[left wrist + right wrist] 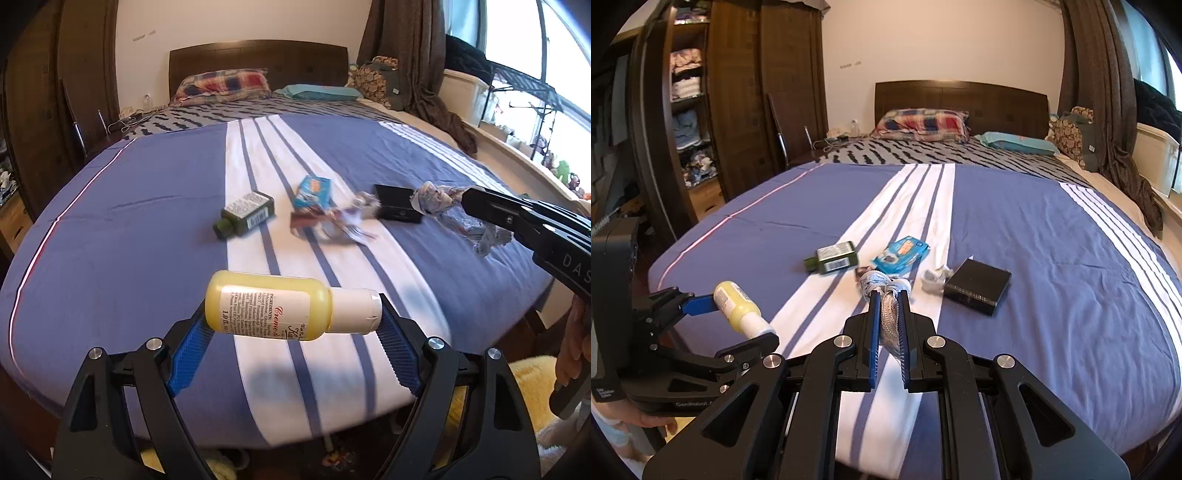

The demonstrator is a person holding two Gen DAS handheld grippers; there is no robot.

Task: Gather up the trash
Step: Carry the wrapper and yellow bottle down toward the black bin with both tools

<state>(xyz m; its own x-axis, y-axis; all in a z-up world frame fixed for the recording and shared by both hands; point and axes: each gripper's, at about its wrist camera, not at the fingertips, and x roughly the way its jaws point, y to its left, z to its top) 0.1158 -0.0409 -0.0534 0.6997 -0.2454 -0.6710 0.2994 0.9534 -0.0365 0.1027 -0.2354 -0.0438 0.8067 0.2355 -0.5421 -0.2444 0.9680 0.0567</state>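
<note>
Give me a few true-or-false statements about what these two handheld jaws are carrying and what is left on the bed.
1. The left gripper holds a yellow bottle end to end between its jaws. True.
2. The right gripper is empty. False: its jaws pinch a crumpled wrapper.
3. A green bottle lies on its side on the bed. True.
4. The black box sits on the pillows. False: it lies on the blue cover, near the foot of the bed.
5. The blue wipes packet is held by a gripper. False: it lies on the bed.
</note>
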